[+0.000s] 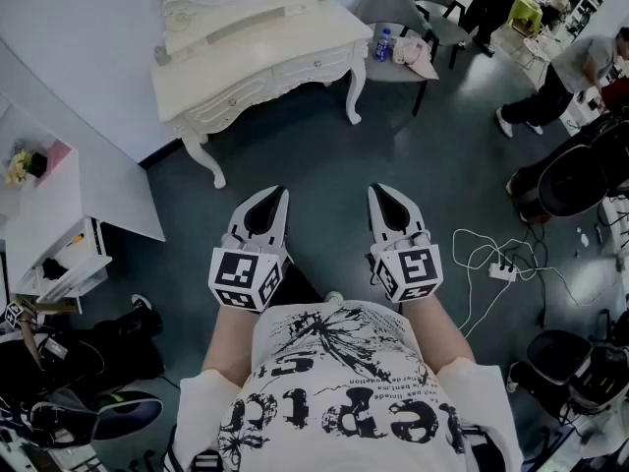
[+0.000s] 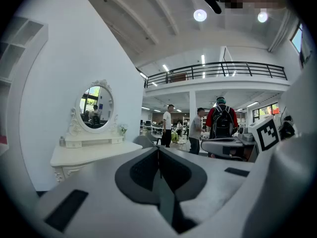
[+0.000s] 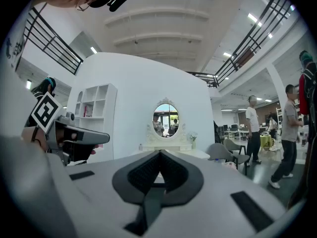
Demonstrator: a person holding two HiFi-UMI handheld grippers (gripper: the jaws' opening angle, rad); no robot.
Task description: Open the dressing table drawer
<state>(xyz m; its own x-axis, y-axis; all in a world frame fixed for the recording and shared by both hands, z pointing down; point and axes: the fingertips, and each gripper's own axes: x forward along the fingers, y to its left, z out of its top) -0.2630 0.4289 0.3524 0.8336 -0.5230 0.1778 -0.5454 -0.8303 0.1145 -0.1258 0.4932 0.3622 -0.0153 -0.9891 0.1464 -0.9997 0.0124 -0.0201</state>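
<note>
Both of my claws, the left gripper [image 1: 278,195] and the right gripper [image 1: 379,191], are clenched on nothing, side by side above the dark grey floor [image 1: 324,150], well apart from the cream carved dressing table [image 1: 246,72], whose drawer [image 1: 316,65] is closed.

Dressing table [image 1: 256,62] against wall [image 1: 69,57], chair [image 1: 388,6] right of it, shelves [image 1: 49,234] left
</note>
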